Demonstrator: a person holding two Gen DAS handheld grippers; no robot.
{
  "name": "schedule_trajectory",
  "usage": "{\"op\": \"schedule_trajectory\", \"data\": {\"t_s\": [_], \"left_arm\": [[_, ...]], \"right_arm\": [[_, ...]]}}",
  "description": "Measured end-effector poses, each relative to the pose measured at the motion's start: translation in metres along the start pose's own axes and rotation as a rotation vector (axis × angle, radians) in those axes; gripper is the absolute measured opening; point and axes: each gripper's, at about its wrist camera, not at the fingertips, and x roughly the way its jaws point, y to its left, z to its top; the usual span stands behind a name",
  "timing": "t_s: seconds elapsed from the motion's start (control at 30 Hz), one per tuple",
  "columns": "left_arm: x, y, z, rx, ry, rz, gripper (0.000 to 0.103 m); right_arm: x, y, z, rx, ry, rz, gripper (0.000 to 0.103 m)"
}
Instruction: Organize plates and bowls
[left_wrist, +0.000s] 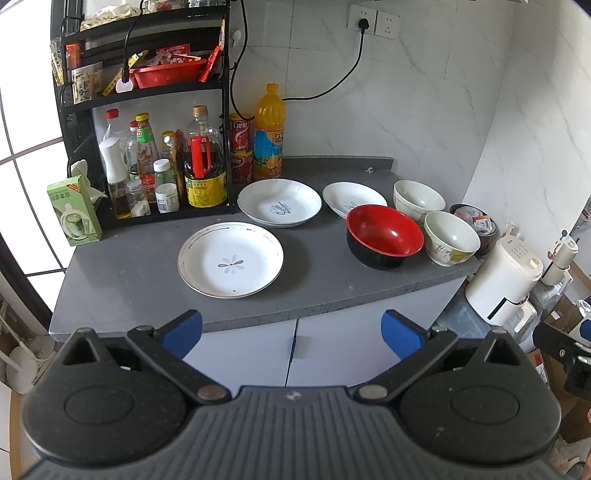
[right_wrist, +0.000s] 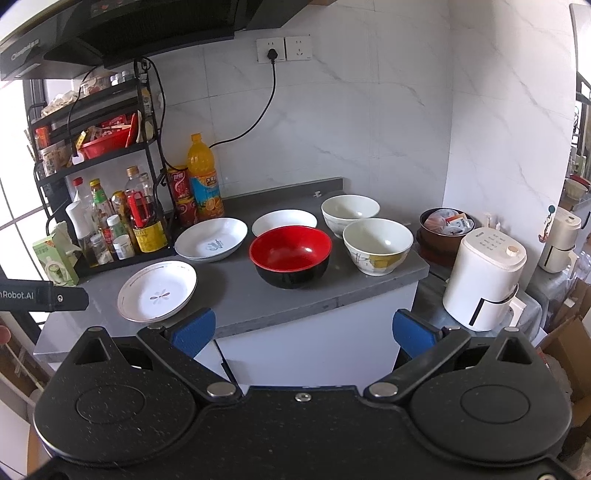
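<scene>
Plates (left_wrist: 231, 260): three; bowls (left_wrist: 384, 235): three, on grey counter (left_wrist: 129, 273).

A: Colours? Front plate (left_wrist: 231, 259) white, thin dark rim line, grey flower with a reddish petal in the middle.
B: Back plate (left_wrist: 279, 202) white, blue-grey script mark. Third plate (left_wrist: 354, 199) white, faint blue-grey marking.
A: Big bowl (left_wrist: 384, 236) red inside, black outside.
B: Near bowl (left_wrist: 451, 238) cream, yellow and grey pattern on its side. Far bowl (left_wrist: 419, 197) plain cream inside.
A: Counter (left_wrist: 140, 273) grey. Juice bottle (left_wrist: 269, 134) orange. Gripper pads (left_wrist: 400, 334) blue, bodies black.
</scene>
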Motion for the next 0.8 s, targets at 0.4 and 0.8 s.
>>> {"op": "schedule_trajectory", "data": {"t_s": [0.4,0.8], "left_arm": [[-0.01,-0.015,0.003,-0.014,0.005,0.013,0.102],[0.004,-0.025,0.016,-0.013,0.018,-0.008,0.102]], "right_arm": [[-0.004,-0.007,0.005,0.018,0.006,-0.003,0.103],[0.009,-0.028,0.011,0.089,0.017,-0.022,0.103]]}}
